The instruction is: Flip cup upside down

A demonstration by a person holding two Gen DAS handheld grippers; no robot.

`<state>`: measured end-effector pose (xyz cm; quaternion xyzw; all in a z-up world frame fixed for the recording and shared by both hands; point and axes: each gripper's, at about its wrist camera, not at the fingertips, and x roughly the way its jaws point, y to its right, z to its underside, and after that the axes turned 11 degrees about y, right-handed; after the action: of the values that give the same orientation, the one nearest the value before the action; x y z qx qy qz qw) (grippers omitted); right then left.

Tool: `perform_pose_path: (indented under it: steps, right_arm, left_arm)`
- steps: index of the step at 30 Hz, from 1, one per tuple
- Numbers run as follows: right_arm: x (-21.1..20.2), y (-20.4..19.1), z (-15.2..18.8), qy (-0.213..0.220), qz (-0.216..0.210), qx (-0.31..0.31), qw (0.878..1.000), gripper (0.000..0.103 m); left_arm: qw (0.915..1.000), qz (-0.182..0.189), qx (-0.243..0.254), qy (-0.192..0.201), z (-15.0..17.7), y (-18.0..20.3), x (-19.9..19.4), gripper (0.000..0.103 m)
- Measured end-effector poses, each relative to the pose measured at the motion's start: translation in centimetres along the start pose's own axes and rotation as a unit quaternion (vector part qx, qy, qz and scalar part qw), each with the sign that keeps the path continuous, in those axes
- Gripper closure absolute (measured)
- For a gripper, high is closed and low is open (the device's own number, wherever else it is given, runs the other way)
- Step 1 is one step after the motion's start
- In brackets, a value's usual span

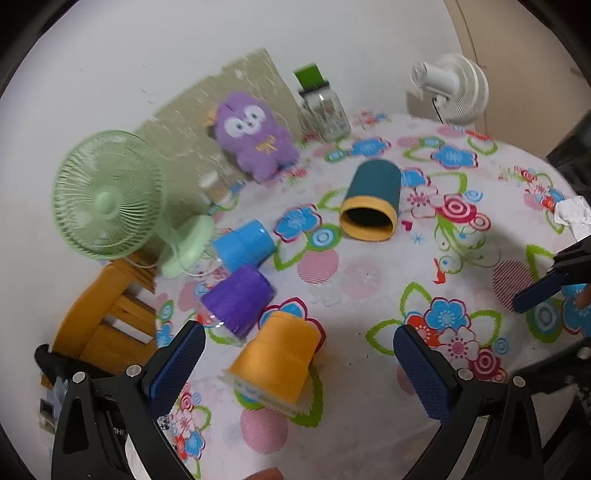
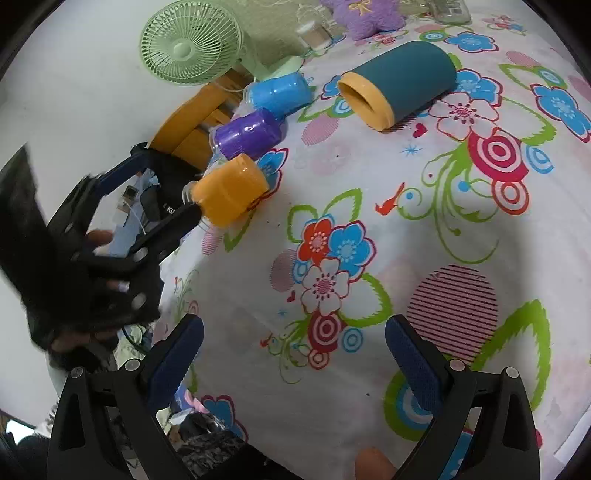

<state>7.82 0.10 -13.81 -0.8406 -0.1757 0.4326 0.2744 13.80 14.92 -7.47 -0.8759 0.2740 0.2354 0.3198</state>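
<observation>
Approach step, I judge: left gripper (image 1: 299, 343) gapes empty over the inverted orange cup (image 1: 277, 362), right gripper (image 2: 293, 332) equally wide and empty; next, reach the sideways teal cup (image 1: 373, 199).

A plain white wall (image 1: 332, 33) fills the upper frame. Below it, a round table under a floral tablecloth (image 1: 369, 369) spans the centre and right. A yellow wooden chair (image 1: 107, 314) sits at lower left beside the table.
</observation>
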Motion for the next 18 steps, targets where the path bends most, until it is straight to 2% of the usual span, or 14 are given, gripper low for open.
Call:
perform_pose_path:
  steps: [8, 12, 18]
  right_arm:
    - [-0.3, 1.0, -0.1, 0.0, 0.0, 0.005, 1.0, 0.003]
    - [-0.4, 1.5, -0.2, 0.0, -0.003, 0.009, 1.0, 0.003]
    - [-0.2, 1.8, -0.2, -0.003, -0.01, 0.012, 1.0, 0.003]
  left_arm:
    - [0.996, 0.054, -0.011, -0.07, 0.1, -2.1, 5.0, 0.0]
    - [0.9902, 0.088, -0.004, -0.108, 0.8, -2.6, 7.1, 0.0]
    - [0.9826, 0.108, -0.017, -0.15, 1.6, -3.8, 9.6, 0.0]
